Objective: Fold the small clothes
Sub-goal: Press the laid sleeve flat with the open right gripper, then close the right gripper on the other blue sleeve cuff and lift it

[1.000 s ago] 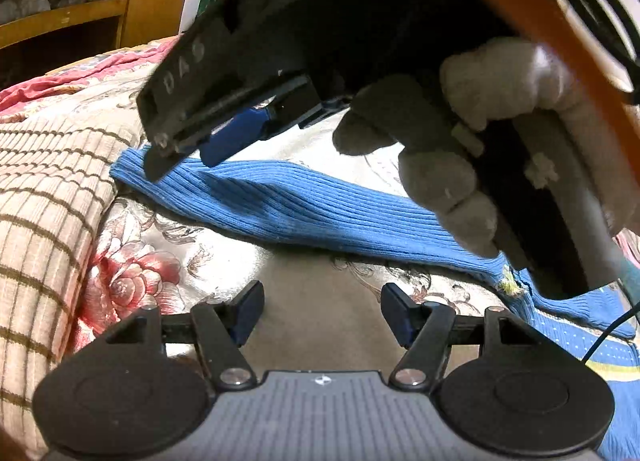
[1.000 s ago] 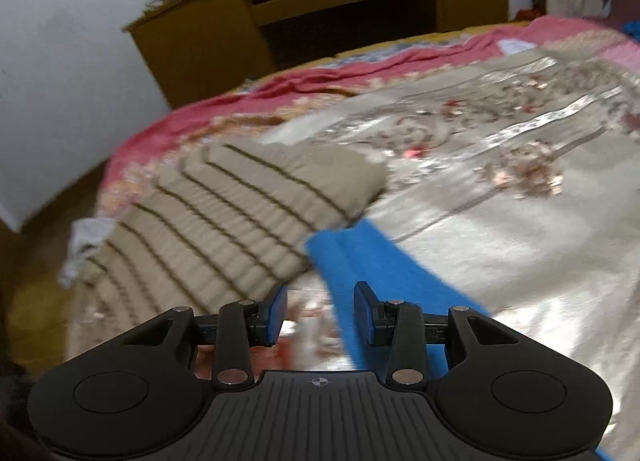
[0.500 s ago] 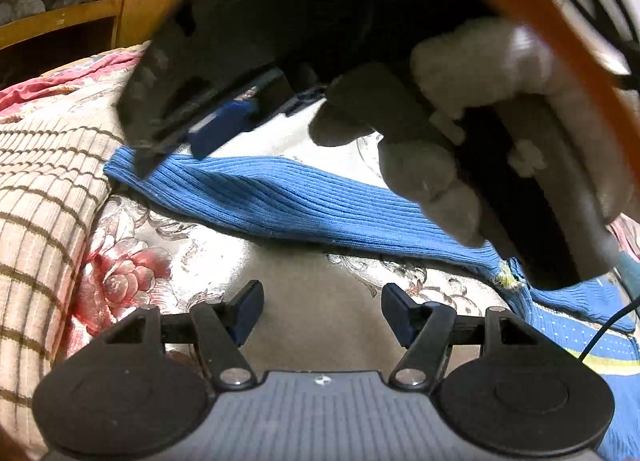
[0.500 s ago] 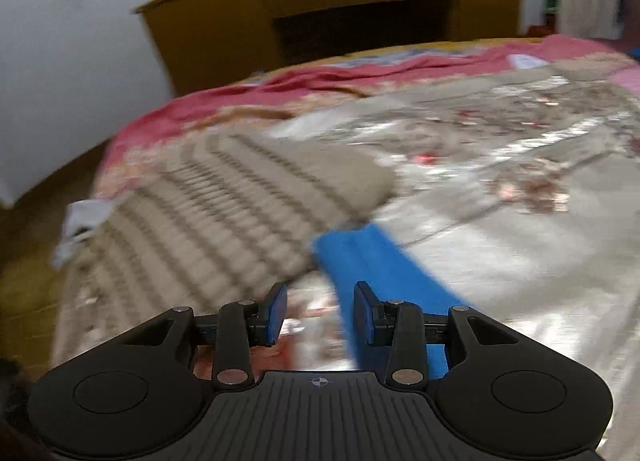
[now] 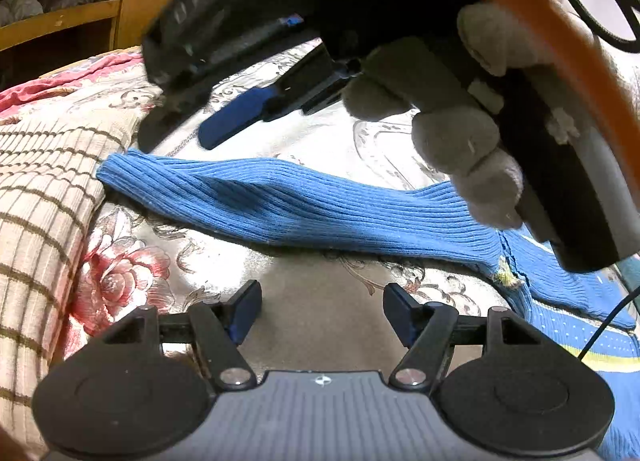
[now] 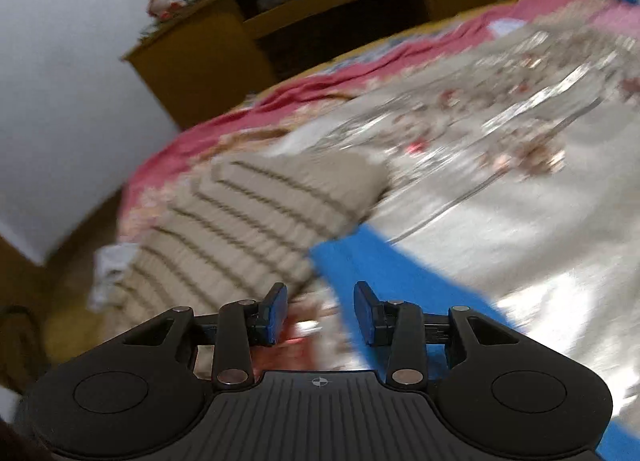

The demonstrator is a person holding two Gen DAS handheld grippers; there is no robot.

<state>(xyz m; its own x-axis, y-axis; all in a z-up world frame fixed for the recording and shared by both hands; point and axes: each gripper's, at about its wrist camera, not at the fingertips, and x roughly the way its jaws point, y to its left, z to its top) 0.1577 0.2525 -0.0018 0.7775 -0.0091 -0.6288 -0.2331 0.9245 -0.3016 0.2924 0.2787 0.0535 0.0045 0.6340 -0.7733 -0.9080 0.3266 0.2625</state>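
Note:
A blue ribbed sweater point(image 5: 304, 205) lies on the floral bedspread, one sleeve stretched out to the left; its body with a yellow stripe is at the lower right. My left gripper point(image 5: 320, 309) is open and empty just in front of the sleeve. The right gripper's blue finger point(image 5: 236, 121) hovers above the sleeve's cuff end, held by a gloved hand point(image 5: 460, 141). In the right wrist view the right gripper point(image 6: 320, 311) is open and empty above the blue sleeve point(image 6: 384, 273).
A folded beige striped sweater point(image 5: 36, 205) lies left of the sleeve; it also shows in the right wrist view point(image 6: 248, 221). A wooden shelf unit point(image 6: 304, 21) stands beyond the bed. A black cable point(image 5: 604, 329) crosses the sweater body at the right.
The right gripper has lifted and shifted right, away from the sleeve cuff, with its view blurred by motion. The left gripper has stayed in place and open.

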